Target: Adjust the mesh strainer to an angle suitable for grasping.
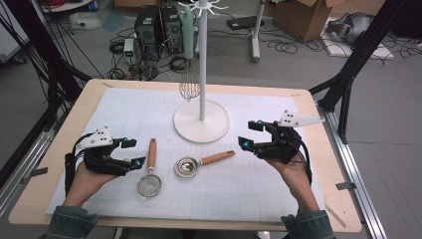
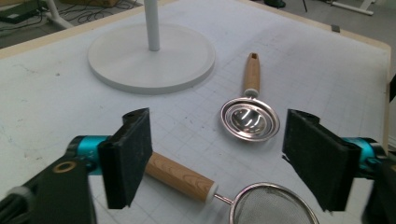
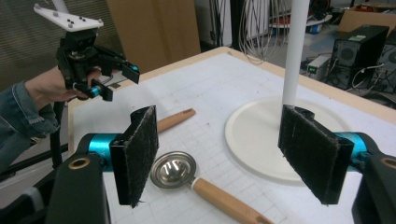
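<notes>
High view with both tongs views: the approach step, nothing lifted yet. The left tongs (image 1: 134,152) hover near the left edge of the counter (image 1: 59,199), jaws released, just beside the wooden handle of the strainer (image 1: 150,177); the left tongs view shows that handle passing under the left pad, not pinched. The strainer lies flat toward the near edge, left of centre, mesh bowl nearest the person. The right tongs (image 1: 251,134) hang toward the right edge, also released and grasping nothing, aimed at the ladle (image 1: 199,163). The ladle lies flat at mid-counter, bowl just beside the strainer, handle pointing toward the right edge. The stand (image 1: 201,119) rises from its round base toward the far edge, with a whisk (image 1: 189,87) hanging from it. Judged next move: each pair of tongs must drop to straddle its wooden handle and close squarely across it. Both handles are round and lie flush on the counter, so a shallow bite could roll them away.
</notes>
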The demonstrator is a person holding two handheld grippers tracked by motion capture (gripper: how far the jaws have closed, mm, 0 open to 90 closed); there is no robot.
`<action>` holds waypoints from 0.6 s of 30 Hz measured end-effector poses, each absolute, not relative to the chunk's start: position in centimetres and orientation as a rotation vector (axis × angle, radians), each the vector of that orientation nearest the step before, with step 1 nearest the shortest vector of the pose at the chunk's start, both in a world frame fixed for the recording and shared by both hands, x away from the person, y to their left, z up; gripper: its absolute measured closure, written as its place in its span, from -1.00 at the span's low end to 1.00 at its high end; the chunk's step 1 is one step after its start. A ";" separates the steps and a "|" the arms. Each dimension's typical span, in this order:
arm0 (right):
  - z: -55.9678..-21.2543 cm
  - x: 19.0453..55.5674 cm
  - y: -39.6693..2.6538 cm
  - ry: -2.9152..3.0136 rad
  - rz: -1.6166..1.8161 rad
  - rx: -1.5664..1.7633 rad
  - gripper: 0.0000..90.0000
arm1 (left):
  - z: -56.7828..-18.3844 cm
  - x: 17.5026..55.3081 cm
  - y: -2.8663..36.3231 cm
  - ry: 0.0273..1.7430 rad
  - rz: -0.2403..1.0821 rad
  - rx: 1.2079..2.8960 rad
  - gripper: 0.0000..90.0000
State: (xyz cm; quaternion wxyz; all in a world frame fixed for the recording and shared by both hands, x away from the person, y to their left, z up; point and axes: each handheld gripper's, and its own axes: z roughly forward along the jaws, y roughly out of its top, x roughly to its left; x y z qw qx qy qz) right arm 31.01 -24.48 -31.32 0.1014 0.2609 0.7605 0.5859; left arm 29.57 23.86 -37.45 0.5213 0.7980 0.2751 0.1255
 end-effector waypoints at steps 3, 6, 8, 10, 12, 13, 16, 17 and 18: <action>-32.0 30.7 -24.4 2.262 1.717 0.777 -0.38 | -37.7 29.7 23.9 0.671 0.306 1.907 -0.26; -32.7 30.3 -24.4 2.275 1.698 0.772 -0.38 | -37.9 29.7 24.0 0.680 0.302 1.907 -0.09; -33.1 29.8 -24.4 2.288 1.678 0.763 -0.38 | -38.2 29.8 23.9 0.684 0.282 1.910 0.08; -33.5 29.5 -24.6 2.297 1.663 0.762 -0.38 | -38.4 29.9 23.9 0.691 0.269 1.914 0.20; -33.7 29.2 -24.8 2.290 1.656 0.754 -0.38 | -38.7 30.0 23.8 0.699 0.245 1.916 0.31; -33.9 29.1 -24.9 2.293 1.657 0.763 -0.38 | -38.8 30.0 23.7 0.698 0.244 1.926 0.43; -34.2 28.9 -25.3 2.288 1.660 0.770 -0.38 | -39.4 30.2 23.4 0.697 0.225 1.952 0.66; -34.4 28.9 -25.4 2.288 1.660 0.771 -0.38 | -39.5 30.2 23.3 0.699 0.229 1.962 0.73; -34.5 28.8 -25.5 2.288 1.659 0.774 -0.38 | -39.7 30.3 23.3 0.701 0.223 1.967 0.79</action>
